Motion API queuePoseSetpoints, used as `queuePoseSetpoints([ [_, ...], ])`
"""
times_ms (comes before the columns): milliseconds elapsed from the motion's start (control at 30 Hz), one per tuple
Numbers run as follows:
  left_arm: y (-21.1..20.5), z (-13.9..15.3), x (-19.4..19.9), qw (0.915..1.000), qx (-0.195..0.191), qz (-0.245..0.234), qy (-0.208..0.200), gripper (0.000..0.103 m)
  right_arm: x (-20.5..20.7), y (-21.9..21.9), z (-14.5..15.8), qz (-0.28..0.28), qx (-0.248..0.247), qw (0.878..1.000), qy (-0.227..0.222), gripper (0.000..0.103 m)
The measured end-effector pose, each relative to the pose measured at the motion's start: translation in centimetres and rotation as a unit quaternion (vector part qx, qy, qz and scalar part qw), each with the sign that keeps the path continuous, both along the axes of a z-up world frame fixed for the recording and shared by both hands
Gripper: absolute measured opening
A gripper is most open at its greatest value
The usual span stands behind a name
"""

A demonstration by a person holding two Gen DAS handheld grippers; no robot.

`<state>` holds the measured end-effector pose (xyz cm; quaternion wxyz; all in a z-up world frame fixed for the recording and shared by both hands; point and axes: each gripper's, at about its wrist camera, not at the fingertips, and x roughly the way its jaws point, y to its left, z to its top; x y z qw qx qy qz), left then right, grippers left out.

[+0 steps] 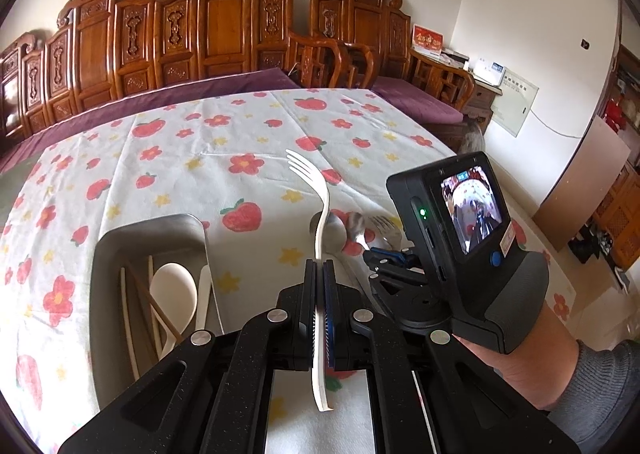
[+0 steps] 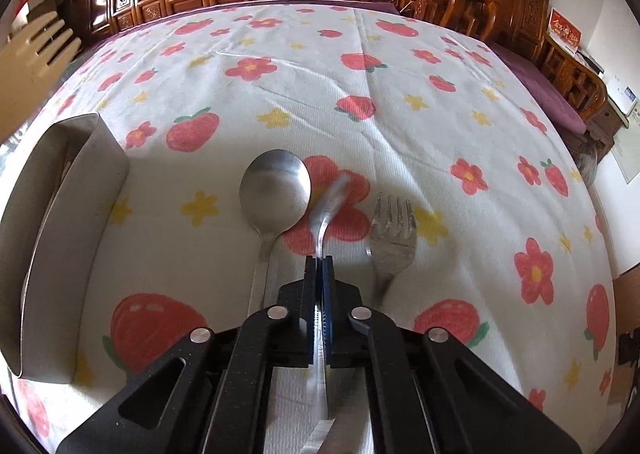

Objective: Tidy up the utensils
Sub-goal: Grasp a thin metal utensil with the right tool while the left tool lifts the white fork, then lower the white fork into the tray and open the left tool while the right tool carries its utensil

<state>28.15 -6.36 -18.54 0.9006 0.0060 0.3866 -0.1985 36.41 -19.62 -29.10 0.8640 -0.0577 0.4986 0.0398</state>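
My left gripper [image 1: 319, 262] is shut on a white plastic fork [image 1: 316, 189], held upright above the table, tines up. Its tines also show at the far left of the right wrist view [image 2: 44, 45]. My right gripper [image 2: 320, 258] is shut on a small metal spoon [image 2: 330, 205], seen edge-on and blurred, just above the cloth. A large metal spoon [image 2: 276, 189] lies to its left and a metal fork [image 2: 394, 230] to its right. The metal tray [image 1: 108, 250] to the left holds a white spoon [image 1: 174, 290] and chopsticks [image 1: 128, 318].
The table carries a white cloth [image 2: 280, 93] with red fruit and flowers. The tray's wall [image 2: 76, 213] stands close on the left in the right wrist view. The right gripper's body and the hand holding it [image 1: 460, 238] are close to the right of my left gripper. A wooden bench [image 1: 224, 25] is behind.
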Motion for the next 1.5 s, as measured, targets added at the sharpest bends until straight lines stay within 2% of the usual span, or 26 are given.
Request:
queuePoseSetpoints([
  [267,0.7,1.1,-0.8,0.9999,-0.003,0.005,-0.011,0.003,-1.0,0.0,2.1,0.01,0.018,1.0,-0.018,0.002],
  [500,2.0,1.8,-1.3,0.9997,0.008,0.011,-0.022,0.003,-2.3,0.4,5.6,0.035,0.041,0.998,-0.044,0.002],
  [867,6.0,2.0,-1.3,0.9991,0.014,0.037,-0.012,0.003,-4.6,1.5,8.5,0.073,0.061,0.993,-0.065,0.002],
  [1100,7.9,0.1,-0.2,0.9976,0.033,0.059,0.014,0.003,-5.6,2.8,9.3,0.094,0.066,0.991,-0.073,0.002],
  [1267,9.2,-2.4,1.1,0.9943,0.044,0.084,0.049,0.003,-5.9,3.6,9.5,0.105,0.07,0.989,-0.074,0.002],
  [1500,10.3,-4.8,2.4,0.9905,0.042,0.102,0.082,0.003,-5.9,4.6,9.2,0.115,0.071,0.988,-0.071,0.002],
])
